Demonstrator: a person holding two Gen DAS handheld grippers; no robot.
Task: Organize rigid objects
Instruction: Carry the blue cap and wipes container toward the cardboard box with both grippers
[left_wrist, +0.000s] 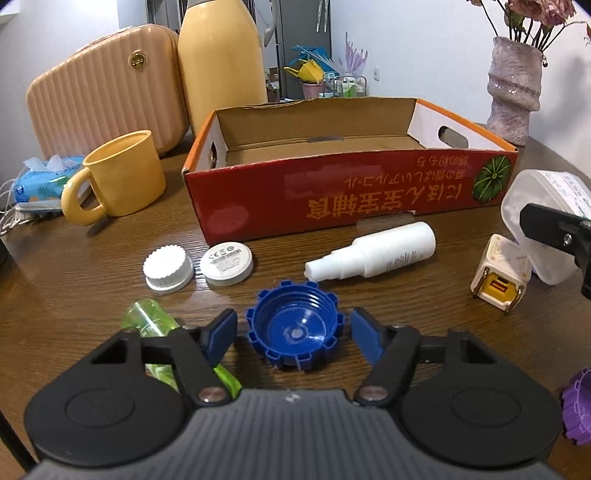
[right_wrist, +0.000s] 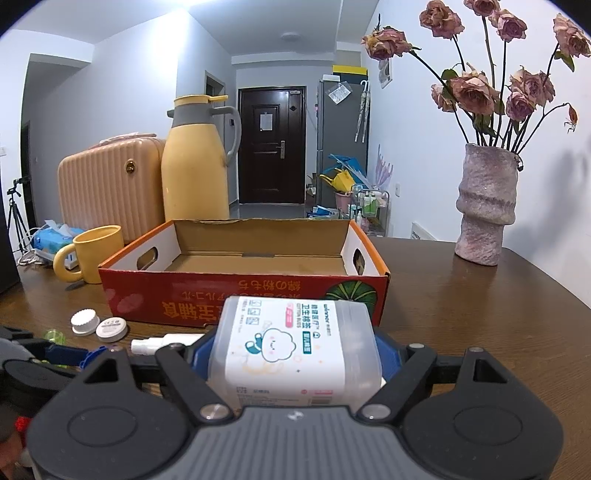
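Note:
A blue ridged cap (left_wrist: 295, 328) lies upside down on the brown table, between the blue pads (left_wrist: 221, 332) of my left gripper (left_wrist: 293, 332). A thin gap shows on each side, so the jaws stand open around it. My right gripper (right_wrist: 295, 354) is shut on a translucent cotton swab box (right_wrist: 295, 343), held just in front of the red cardboard box (right_wrist: 243, 295). The swab box (left_wrist: 535, 206) also shows at the right of the left wrist view. Loose on the table lie a white cap (left_wrist: 169, 269), a white disc (left_wrist: 227, 263), a white spray bottle (left_wrist: 376, 254), a charger plug (left_wrist: 498, 284) and a green tube (left_wrist: 147, 321).
The red cardboard box (left_wrist: 332, 199) stands open-topped behind the small items. A yellow mug (left_wrist: 118, 177), a tissue pack (left_wrist: 44, 181), a peach case (left_wrist: 103, 92) and a yellow thermos (left_wrist: 221, 62) stand at the back left. A vase (left_wrist: 513, 88) is back right, a purple cap (left_wrist: 578, 406) near right.

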